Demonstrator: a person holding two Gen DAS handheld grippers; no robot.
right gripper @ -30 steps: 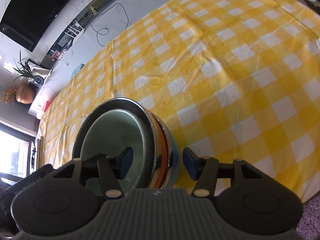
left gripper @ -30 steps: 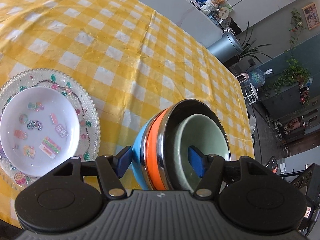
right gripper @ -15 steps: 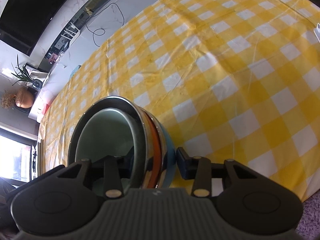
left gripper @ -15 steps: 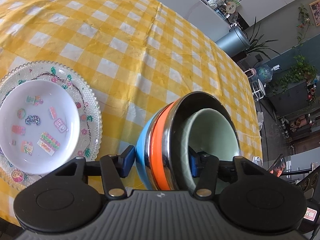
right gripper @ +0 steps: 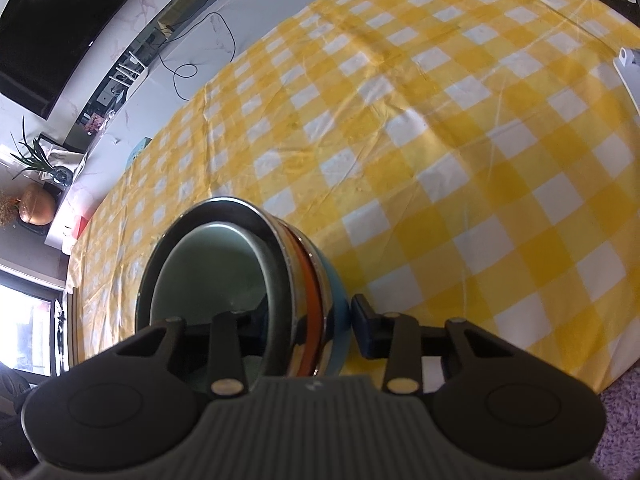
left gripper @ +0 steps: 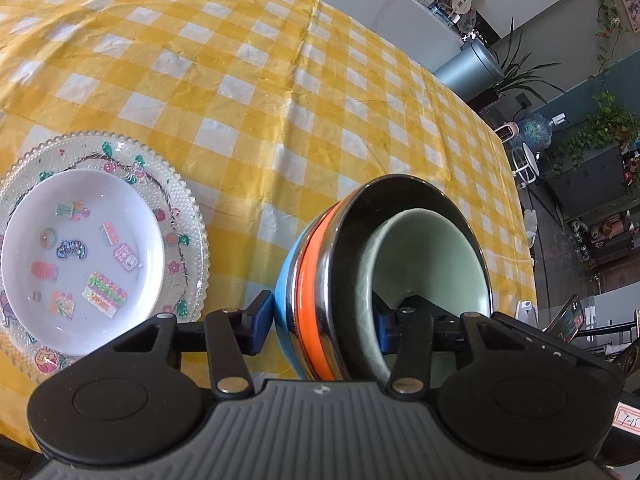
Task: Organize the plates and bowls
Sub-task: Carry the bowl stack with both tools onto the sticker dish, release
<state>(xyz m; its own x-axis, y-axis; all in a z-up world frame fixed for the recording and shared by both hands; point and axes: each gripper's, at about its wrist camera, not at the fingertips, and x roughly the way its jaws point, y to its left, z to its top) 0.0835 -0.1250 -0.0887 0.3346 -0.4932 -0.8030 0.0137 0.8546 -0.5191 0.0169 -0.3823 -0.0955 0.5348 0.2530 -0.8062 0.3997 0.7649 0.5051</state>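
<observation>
- The left gripper [left gripper: 320,322] has just been closing its jaws, and they now straddle one side of the stack of bowls [left gripper: 316,280]: the outer blue pad sits against the blue outer wall, the inner pad lies inside the pale green bowl [left gripper: 424,264].
- Both pads look pressed to the stack's wall, so the left gripper is clamped on it about half-way closed.
- The right gripper [right gripper: 312,320] has likewise just been closing; one finger reaches inside the pale green bowl [right gripper: 216,264], the other sits against the blue outer side, pinching the opposite rim of the stack of bowls [right gripper: 308,280].
- The stack nests four bowls: blue outermost, then orange, then shiny steel, then pale green innermost.
- In both wrist views the stack appears tilted, its mouth turned sideways; whether its base touches the cloth I cannot tell.
- The stack is at the near edge of the yellow-and-white checked tablecloth [left gripper: 248,92].
- Beside the stack, on the left gripper's outer side, a clear beaded glass plate [left gripper: 188,216] lies flat on the cloth.
- A white plate with coloured stickers [left gripper: 80,256] rests on that glass plate.
</observation>
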